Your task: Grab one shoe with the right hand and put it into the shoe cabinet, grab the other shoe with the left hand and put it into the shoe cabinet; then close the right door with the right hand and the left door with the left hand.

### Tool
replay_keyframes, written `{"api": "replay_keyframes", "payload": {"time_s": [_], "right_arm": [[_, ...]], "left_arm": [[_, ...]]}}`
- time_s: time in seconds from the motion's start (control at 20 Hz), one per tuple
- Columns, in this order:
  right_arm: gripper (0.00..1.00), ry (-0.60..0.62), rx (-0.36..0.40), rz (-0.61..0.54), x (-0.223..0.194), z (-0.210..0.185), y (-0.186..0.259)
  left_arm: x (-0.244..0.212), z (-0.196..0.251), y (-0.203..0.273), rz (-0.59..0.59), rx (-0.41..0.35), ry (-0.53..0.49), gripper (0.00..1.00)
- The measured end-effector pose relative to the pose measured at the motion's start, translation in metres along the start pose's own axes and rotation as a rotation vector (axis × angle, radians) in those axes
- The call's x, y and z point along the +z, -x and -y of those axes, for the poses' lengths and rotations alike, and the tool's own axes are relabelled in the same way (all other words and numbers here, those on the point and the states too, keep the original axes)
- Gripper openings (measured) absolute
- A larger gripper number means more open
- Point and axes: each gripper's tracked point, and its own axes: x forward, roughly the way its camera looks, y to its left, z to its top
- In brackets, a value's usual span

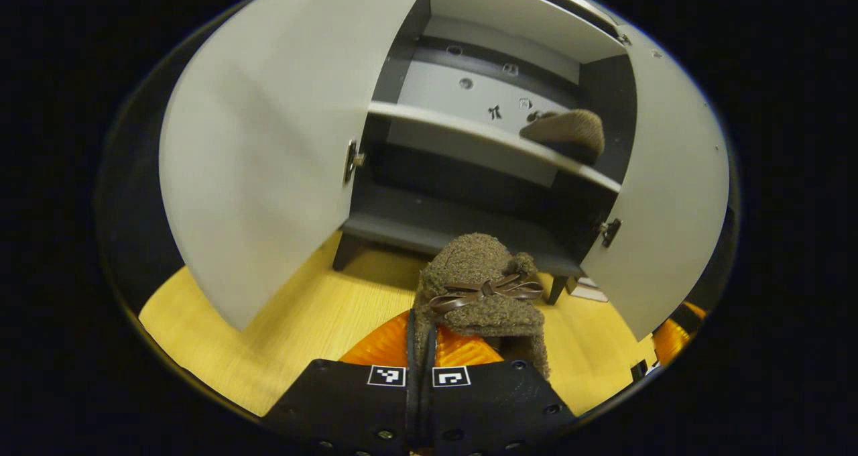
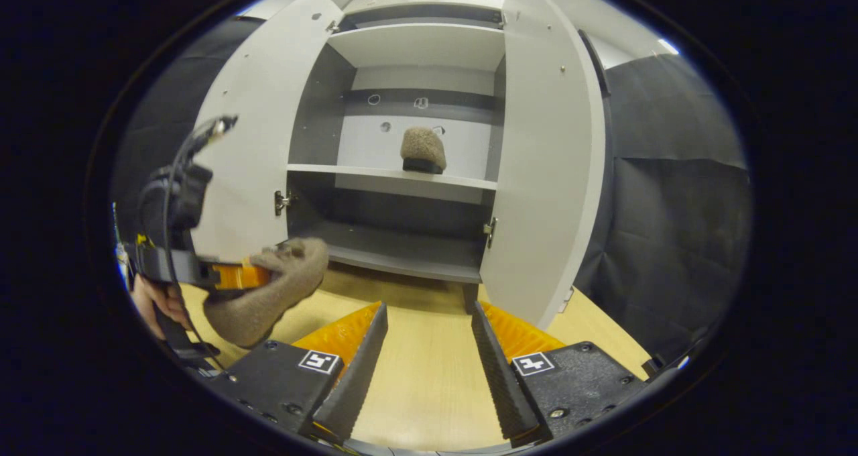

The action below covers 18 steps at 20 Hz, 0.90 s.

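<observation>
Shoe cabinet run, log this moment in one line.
left gripper: shut on shoe | right gripper: open | second shoe: on shelf | doors: open

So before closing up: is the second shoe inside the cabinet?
Out: second shoe is clamped in the left gripper, before the cabinet.

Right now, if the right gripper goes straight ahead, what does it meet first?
Probably the cabinet's lower compartment: the open right gripper points between both open doors, with bare table before it. Depth is unclear.

My right gripper (image 2: 429,349) wears black plates with screws and square checker markers, over orange ribbed bodies. My left gripper (image 1: 422,355) matches; a black cable loops above it.
</observation>
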Motion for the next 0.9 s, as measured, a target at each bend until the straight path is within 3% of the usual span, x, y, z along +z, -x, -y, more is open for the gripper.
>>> {"api": "replay_keyframes", "payload": {"time_s": [0.15,0.2,0.35,0.4,0.65,0.9], "right_arm": [[0.80,0.007,0.012,0.018,0.005,-0.004,0.002],[0.84,0.009,0.015,0.024,0.007,-0.005,0.003],[0.84,0.016,0.012,0.039,0.013,-0.005,0.008],[0.80,0.018,0.007,0.045,0.014,-0.004,0.010],[0.80,-0.002,-0.002,0.059,0.022,0.001,0.018],[0.80,-0.013,-0.028,0.045,0.020,0.010,0.023]], "left_arm": [[0.078,0.026,0.006,0.110,-0.053,0.030,0.00],[0.103,0.031,0.002,0.143,-0.057,0.037,0.00],[0.168,0.040,-0.024,0.194,-0.049,0.042,0.00],[0.187,0.042,-0.037,0.202,-0.047,0.047,0.00],[0.253,0.041,-0.119,0.143,-0.004,0.067,0.00],[0.269,0.041,-0.187,0.019,0.060,0.034,0.00]]}}
